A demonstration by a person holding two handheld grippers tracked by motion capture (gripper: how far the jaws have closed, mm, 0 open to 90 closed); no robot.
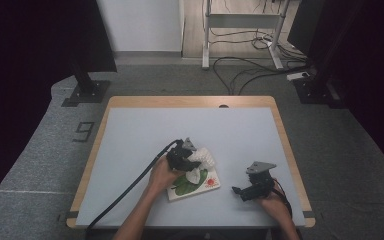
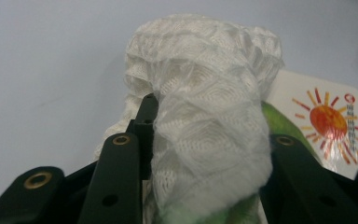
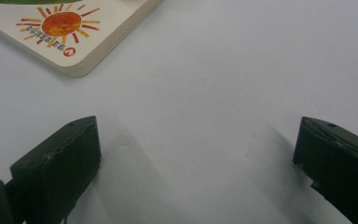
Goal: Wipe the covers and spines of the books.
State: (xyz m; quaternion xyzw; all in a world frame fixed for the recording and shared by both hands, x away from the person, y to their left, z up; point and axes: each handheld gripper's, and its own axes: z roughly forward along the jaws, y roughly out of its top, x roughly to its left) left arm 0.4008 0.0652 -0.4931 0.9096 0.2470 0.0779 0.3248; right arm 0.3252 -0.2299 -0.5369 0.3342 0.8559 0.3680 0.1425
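Note:
A white foam net sleeve [image 1: 204, 159] [image 2: 205, 93] lies over the far end of a board book [image 1: 200, 186] [image 2: 331, 121] printed with a green leaf and a red sun. My left gripper [image 1: 192, 161] [image 2: 209, 135] is shut on the net, whose mesh bunches between the two black jaws above the book. My right gripper [image 1: 239, 192] [image 3: 196, 154] rests low on the mat to the right of the book, open, with nothing between its jaws. The book's sun corner [image 3: 70, 32] lies a short way ahead of it.
A pale grey mat [image 1: 145, 145] covers the wooden table [image 1: 190, 101]. The left gripper's black cable [image 1: 130, 187] trails toward the front left edge. Stand bases and floor cables lie beyond the table's far edge.

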